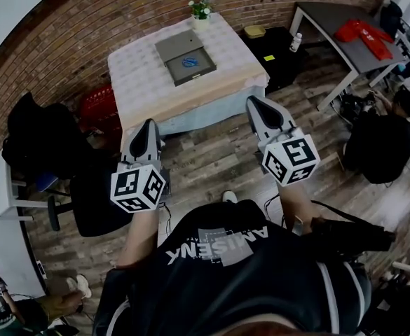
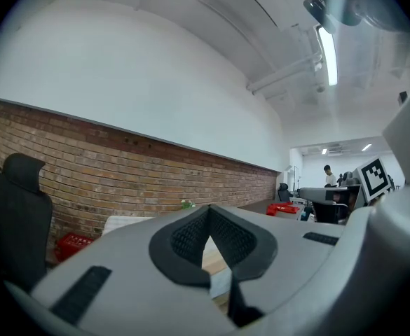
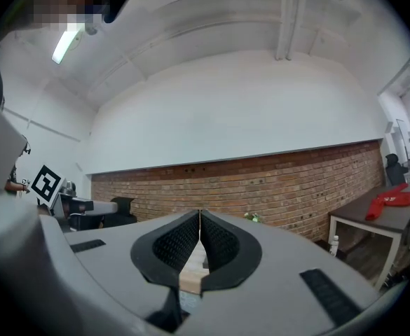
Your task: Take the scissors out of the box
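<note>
Two grippers, left gripper [image 1: 147, 124] and right gripper [image 1: 253, 102], point level at the cloth-covered table [image 1: 141, 82], well short of it. Both jaw pairs are pressed together and empty, with nothing in reach yet. The grey box [image 1: 186, 57] sits mid-table. Scissors not visible, presumably inside.

On the bench [image 1: 138, 82] the box [image 1: 186, 58] is too small to show what lies in it, and the blue mark [image 1: 190, 62] on its top cannot be read. In each gripper view the left hand-held gripper [image 2: 209, 210] or right hand-held gripper [image 3: 200, 213] hides most of the bench. The person [image 1: 240, 278] before the bench is cut off by the lower edge.
</note>
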`<state>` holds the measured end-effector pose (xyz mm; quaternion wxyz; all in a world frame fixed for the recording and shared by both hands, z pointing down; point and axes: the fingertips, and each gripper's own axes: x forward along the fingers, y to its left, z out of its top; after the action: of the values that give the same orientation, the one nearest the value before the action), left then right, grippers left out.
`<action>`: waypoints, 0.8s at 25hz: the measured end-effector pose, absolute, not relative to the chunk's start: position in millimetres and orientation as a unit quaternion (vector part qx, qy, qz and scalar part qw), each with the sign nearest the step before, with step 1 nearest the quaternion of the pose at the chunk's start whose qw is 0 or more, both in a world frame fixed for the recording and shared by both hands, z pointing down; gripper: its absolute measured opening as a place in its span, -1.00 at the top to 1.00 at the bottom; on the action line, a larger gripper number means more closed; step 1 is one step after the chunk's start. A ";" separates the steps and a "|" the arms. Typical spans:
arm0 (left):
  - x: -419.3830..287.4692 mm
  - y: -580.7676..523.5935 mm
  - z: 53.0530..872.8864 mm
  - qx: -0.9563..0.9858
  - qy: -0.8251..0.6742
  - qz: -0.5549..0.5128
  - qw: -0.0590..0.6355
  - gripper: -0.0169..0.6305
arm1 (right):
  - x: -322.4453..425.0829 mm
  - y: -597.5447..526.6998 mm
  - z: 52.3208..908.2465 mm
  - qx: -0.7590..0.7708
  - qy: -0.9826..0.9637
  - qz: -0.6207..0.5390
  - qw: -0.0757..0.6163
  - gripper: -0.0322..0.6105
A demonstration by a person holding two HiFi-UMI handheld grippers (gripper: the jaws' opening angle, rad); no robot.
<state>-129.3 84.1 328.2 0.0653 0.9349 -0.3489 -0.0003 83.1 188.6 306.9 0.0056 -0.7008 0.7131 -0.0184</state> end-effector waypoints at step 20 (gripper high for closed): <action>-51.9 -11.1 330.0 0.928 -0.369 0.000 0.054 0.91 | 161.8 92.7 315.7 -0.685 0.728 -0.025 -0.001 0.77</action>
<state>-51.9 -11.1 330.0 0.0537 0.9279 -0.3689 -0.0002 161.8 92.7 315.7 -0.0009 -0.6847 0.7284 -0.0254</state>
